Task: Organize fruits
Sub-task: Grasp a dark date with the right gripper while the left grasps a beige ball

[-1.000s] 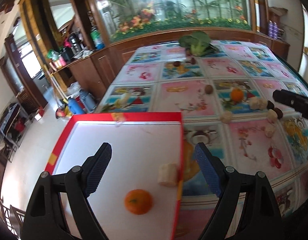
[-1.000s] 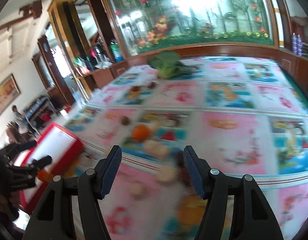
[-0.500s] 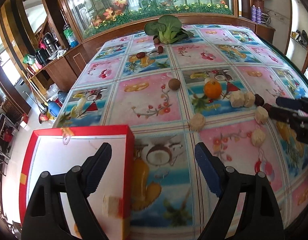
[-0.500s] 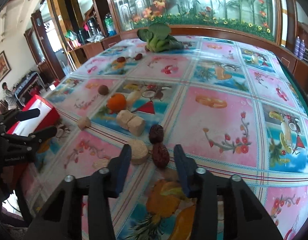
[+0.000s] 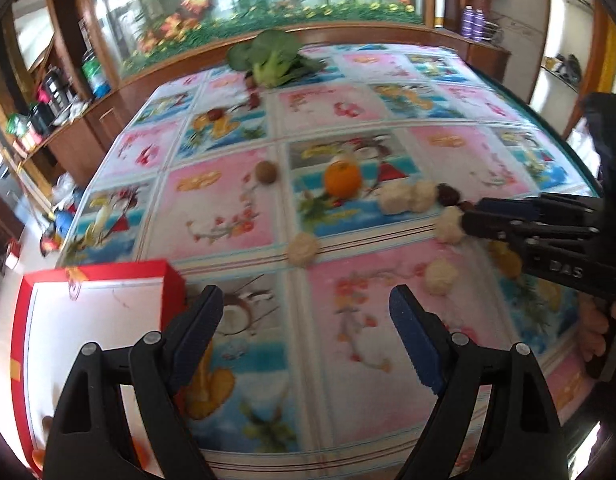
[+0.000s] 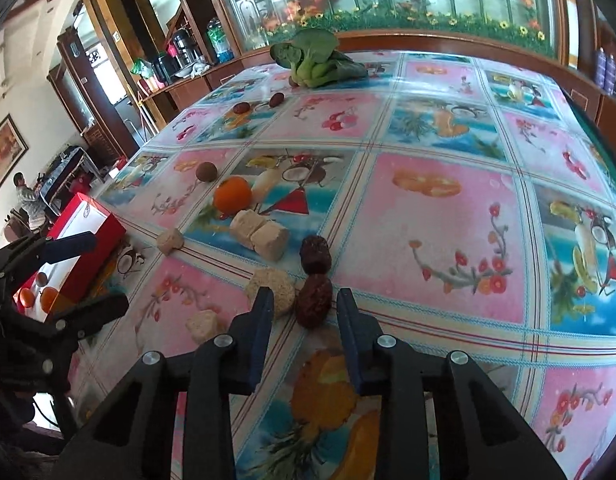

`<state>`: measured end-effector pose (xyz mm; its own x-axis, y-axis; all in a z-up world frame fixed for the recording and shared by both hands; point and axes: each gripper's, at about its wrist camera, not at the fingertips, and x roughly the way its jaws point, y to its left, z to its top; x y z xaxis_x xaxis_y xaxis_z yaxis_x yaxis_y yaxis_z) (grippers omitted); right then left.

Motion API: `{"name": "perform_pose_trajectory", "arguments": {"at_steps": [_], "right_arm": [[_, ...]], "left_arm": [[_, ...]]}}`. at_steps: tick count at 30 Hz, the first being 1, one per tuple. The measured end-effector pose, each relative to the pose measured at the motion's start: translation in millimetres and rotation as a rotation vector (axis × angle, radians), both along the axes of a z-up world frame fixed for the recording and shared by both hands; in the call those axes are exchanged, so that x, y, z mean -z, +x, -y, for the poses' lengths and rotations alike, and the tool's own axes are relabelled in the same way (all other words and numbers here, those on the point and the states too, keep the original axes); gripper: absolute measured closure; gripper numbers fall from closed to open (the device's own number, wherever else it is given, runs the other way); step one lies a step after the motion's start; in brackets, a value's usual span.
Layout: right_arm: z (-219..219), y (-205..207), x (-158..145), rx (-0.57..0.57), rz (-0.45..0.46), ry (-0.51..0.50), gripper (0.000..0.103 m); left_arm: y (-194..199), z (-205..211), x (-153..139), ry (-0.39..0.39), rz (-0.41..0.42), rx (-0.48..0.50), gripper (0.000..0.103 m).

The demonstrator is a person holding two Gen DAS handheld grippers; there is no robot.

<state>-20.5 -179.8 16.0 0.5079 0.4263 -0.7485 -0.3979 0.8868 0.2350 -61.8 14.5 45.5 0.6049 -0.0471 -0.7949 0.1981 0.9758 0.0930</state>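
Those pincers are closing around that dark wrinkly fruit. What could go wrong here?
The right gripper is closing around the near red date, with a pale round chunk right against its left finger; that could get pushed away or pinched too. The second date just behind might roll if nudged.

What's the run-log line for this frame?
left gripper: open, empty, above tablecloth beside red box | right gripper: jaws closing around dark red date, contact unclear | orange: on table
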Motion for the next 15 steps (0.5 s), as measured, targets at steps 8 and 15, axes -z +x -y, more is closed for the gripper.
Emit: {"name": "perform_pose_trajectory", "arguments": {"at_steps": [8, 15], "right_arm": [[-1, -1, -1, -0.001, -0.003, -0.012, 0.071], [-2, -3, 1, -0.017, 0.003, -0.062, 0.071]], "left_arm": [[-5, 18, 4, 0.013, -0.017, 0.059, 0.017], [-12, 15, 3, -0.004, -0.019, 0.069, 0.017]]}}
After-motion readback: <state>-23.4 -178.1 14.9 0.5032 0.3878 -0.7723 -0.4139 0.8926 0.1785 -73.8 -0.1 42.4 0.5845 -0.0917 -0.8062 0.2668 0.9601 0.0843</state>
